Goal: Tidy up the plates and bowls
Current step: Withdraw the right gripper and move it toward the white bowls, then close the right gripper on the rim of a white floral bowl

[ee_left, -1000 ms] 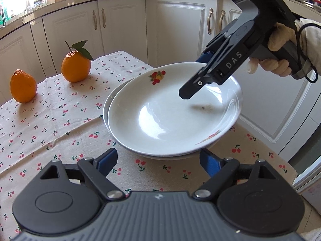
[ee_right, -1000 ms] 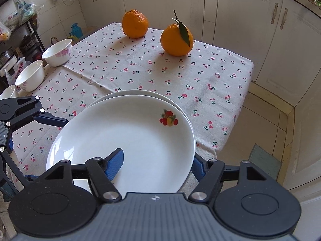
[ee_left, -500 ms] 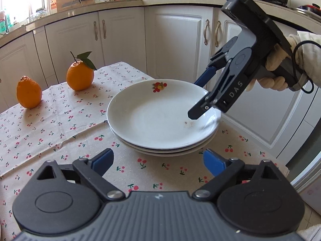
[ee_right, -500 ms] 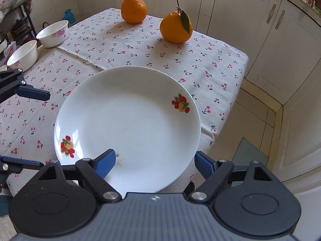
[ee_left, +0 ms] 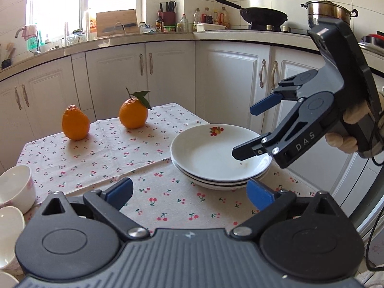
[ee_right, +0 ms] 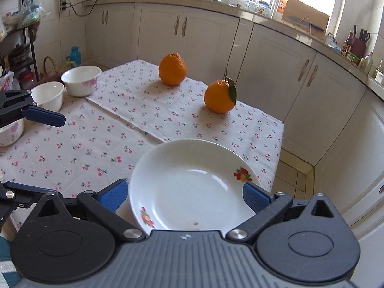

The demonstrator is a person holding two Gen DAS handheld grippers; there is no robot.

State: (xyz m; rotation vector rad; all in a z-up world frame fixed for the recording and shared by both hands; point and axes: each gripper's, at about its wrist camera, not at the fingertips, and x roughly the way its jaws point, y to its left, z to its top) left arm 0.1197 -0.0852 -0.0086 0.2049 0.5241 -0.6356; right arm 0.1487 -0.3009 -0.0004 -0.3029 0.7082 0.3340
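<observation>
Stacked plates (ee_left: pixel 216 153) at the table's (ee_left: pixel 100 158) right corner, two oranges (ee_left: pixel 133 114) behind, bowls (ee_left: pixel 14 187) far left

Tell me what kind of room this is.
A home kitchen, most likely: a black wok and a steel pot sit on the stove, white cabinets run under the counter, and stacked white plates rest on a cherry-print tablecloth.

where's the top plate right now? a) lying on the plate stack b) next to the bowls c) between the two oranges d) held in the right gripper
a, the top plate lies on the plate stack, and neither gripper's jaws touch it.
</observation>
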